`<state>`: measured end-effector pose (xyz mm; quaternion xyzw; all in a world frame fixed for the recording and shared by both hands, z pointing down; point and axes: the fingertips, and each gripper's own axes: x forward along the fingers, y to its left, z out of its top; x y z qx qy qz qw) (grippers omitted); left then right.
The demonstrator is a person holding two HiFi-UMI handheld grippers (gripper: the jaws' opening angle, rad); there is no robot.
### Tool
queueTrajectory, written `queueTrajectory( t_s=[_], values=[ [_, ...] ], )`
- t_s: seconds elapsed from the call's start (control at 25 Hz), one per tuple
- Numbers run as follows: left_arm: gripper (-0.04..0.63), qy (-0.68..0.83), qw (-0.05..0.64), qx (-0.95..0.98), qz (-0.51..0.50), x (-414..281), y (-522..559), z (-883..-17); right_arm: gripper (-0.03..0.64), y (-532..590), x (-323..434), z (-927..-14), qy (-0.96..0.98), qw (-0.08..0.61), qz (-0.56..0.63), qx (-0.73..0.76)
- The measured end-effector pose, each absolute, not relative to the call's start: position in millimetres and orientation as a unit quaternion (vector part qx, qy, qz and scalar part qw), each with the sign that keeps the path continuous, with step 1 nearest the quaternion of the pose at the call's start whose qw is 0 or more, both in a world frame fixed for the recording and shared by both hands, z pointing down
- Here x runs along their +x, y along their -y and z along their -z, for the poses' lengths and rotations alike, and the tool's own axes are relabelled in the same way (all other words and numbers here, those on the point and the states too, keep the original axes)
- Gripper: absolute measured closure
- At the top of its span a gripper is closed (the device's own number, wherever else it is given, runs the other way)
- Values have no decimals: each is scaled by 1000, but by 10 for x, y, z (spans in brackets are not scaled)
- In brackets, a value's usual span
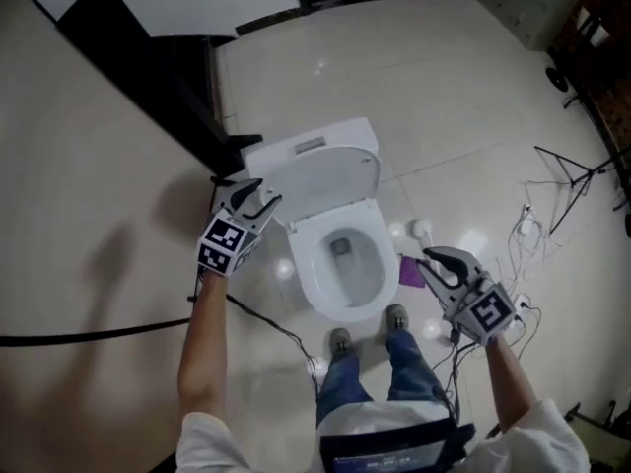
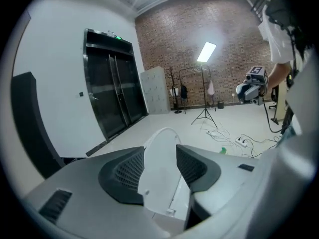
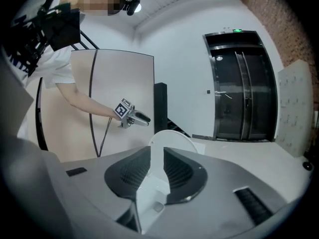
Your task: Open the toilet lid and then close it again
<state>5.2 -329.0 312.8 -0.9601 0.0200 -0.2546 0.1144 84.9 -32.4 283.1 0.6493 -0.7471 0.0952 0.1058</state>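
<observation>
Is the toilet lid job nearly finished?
About halfway. The lid already stands up, with the bowl open. The left tool is by the lid's edge, not gripping it. The right tool hangs off to the side, empty. Closing the lid is what's left.

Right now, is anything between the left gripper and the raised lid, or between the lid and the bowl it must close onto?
Nothing visible. The left gripper is right beside the lid, and the bowl has a bare rim.

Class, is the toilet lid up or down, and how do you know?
Up. The toilet lid stands raised against the tank, leaving the bowl uncovered in the head view.
</observation>
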Motion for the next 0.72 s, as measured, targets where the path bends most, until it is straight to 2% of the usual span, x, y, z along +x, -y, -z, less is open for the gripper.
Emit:
queueTrajectory(
  t_s=[0.24, 0.44, 0.56, 0.64, 0.68, 0.72],
  values=[
    [399, 53, 141, -940, 307, 438, 3763, -3782, 532, 565, 460, -3164, 736, 93, -115, 661],
    [399, 96, 163, -920, 344, 723, 3839, -3982, 532, 655, 332, -3281, 746, 98, -115, 648],
    [403, 124, 152, -911, 363, 814, 3804, -4031, 532, 637, 380, -3320, 742, 86, -118, 654],
    [456, 140, 137, -903, 383, 809, 3765, -4091, 532, 606, 420, -3316, 742, 83, -115, 655],
    [549, 145, 128, -901, 388, 795, 3744, -4100, 532, 583, 437, -3308, 743, 82, -113, 655],
    [558, 151, 120, -900, 390, 775, 3709, -4094, 532, 552, 450, -3307, 743, 83, -113, 655]
  ],
)
